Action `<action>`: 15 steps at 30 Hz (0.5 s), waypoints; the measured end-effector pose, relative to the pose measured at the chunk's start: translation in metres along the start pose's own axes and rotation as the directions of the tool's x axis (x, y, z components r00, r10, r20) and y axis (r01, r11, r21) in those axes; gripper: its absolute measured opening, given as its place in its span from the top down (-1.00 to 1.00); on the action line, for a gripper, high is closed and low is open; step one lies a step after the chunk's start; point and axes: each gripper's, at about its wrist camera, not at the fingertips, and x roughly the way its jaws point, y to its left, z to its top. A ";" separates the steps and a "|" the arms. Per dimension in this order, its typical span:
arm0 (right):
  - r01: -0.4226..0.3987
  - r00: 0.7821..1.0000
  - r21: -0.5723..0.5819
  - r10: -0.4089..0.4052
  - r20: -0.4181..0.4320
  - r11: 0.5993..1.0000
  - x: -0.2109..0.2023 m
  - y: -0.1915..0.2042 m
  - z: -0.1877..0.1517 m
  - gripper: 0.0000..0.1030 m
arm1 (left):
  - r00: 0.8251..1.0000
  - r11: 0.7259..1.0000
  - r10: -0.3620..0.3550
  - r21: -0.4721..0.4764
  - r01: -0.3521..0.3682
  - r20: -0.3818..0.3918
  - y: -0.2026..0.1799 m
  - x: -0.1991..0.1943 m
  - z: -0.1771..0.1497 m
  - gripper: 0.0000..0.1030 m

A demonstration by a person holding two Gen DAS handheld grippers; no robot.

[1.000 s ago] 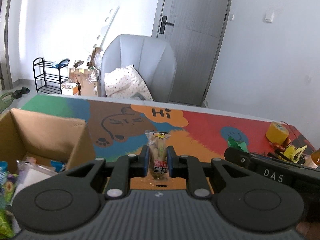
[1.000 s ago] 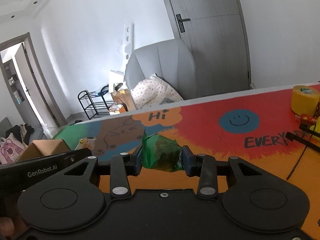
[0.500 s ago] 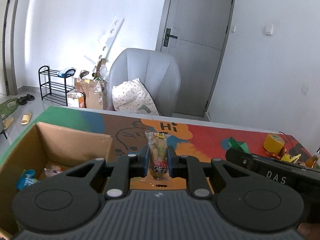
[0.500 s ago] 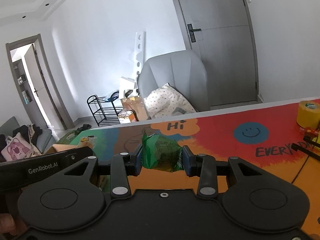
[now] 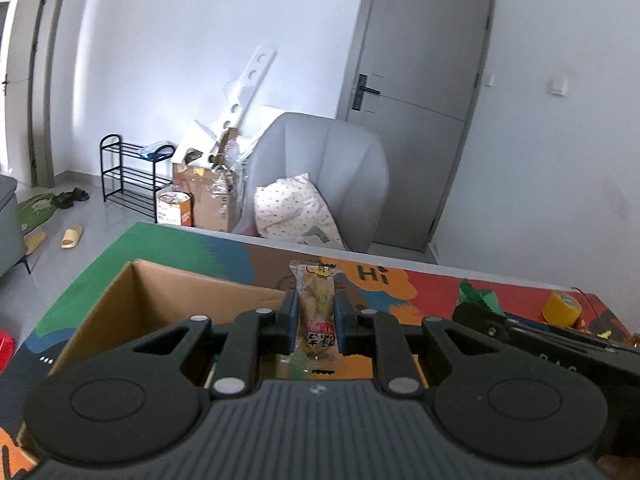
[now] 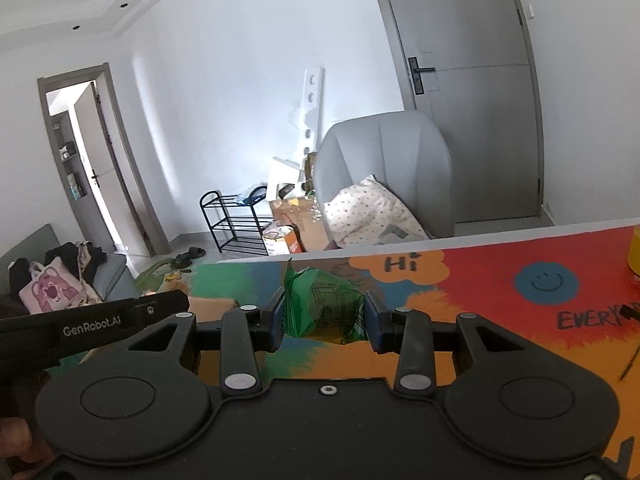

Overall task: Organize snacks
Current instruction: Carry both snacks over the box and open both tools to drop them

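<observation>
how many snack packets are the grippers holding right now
2. A clear packet is pinched upright in the left gripper above the cardboard box; a green packet is clamped in the right gripper. The box's inside is mostly hidden.

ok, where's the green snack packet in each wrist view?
Left wrist: green snack packet at right, on the far side of the other gripper, partly hidden.
Right wrist: centre, clamped between the jaws.
Shared landmark: orange "Hi" cloud on the mat.
</observation>
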 end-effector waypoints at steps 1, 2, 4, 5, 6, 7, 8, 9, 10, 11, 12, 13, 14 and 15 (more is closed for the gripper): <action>-0.005 1.000 0.001 0.005 -0.002 1.000 0.002 0.002 0.000 0.28 | 1.000 1.000 0.003 -0.005 -0.003 0.001 0.004 -0.001 0.001 0.66; -0.009 1.000 0.000 0.009 -0.003 1.000 0.004 0.004 0.000 0.28 | 1.000 1.000 0.007 -0.008 -0.007 0.003 0.007 -0.002 0.002 0.66; -0.017 1.000 -0.007 0.017 -0.007 1.000 0.007 0.009 0.000 0.28 | 1.000 1.000 0.016 -0.015 -0.016 0.006 0.014 -0.003 0.004 0.66; -0.020 1.000 -0.009 0.020 -0.008 1.000 0.009 0.012 0.001 0.28 | 1.000 1.000 0.020 -0.020 -0.020 0.006 0.019 -0.003 0.005 0.66; -0.024 1.000 -0.012 0.024 -0.010 1.000 0.010 0.015 0.001 0.28 | 1.000 0.999 0.024 -0.024 -0.024 0.005 0.022 -0.003 0.006 0.66; -0.027 1.000 -0.013 0.027 -0.011 1.000 0.012 0.017 0.001 0.28 | 1.000 0.999 0.028 -0.027 -0.028 0.003 0.026 -0.003 0.006 0.66; -0.031 0.999 -0.016 0.031 -0.013 0.999 0.014 0.020 0.001 0.28 | 0.999 0.999 0.033 -0.031 -0.033 0.001 0.030 -0.002 0.007 0.66; -0.034 0.999 -0.018 0.034 -0.016 0.999 0.015 0.022 0.001 0.28 | 0.999 0.999 0.036 -0.033 -0.037 -0.001 0.033 -0.002 0.007 0.66; -0.037 0.999 -0.021 0.037 -0.019 0.999 0.017 0.025 0.001 0.28 | 0.999 0.998 0.040 -0.037 -0.041 -0.004 0.037 -0.001 0.008 0.66; -0.041 0.999 -0.024 0.040 -0.022 0.999 0.019 0.027 0.001 0.28 | 0.999 0.998 0.044 -0.041 -0.044 -0.005 0.041 -0.001 0.007 0.66; -0.044 0.999 -0.027 0.043 -0.024 0.999 0.021 0.031 0.000 0.28 | 0.999 0.998 0.048 -0.046 -0.048 -0.007 0.044 -0.001 0.008 0.66; -0.047 0.999 -0.029 0.046 -0.026 0.998 0.022 0.033 0.001 0.28 | 0.999 0.997 0.053 -0.051 -0.053 -0.009 0.049 0.000 0.008 0.66; -0.052 0.998 -0.030 0.051 -0.029 0.998 0.024 0.035 0.001 0.28 | 0.998 0.997 0.057 -0.056 -0.057 -0.011 0.052 0.000 0.009 0.66; -0.055 0.998 -0.031 0.055 -0.030 0.998 0.025 0.037 0.001 0.28 | 0.998 0.996 0.061 -0.060 -0.062 -0.013 0.056 0.000 0.009 0.66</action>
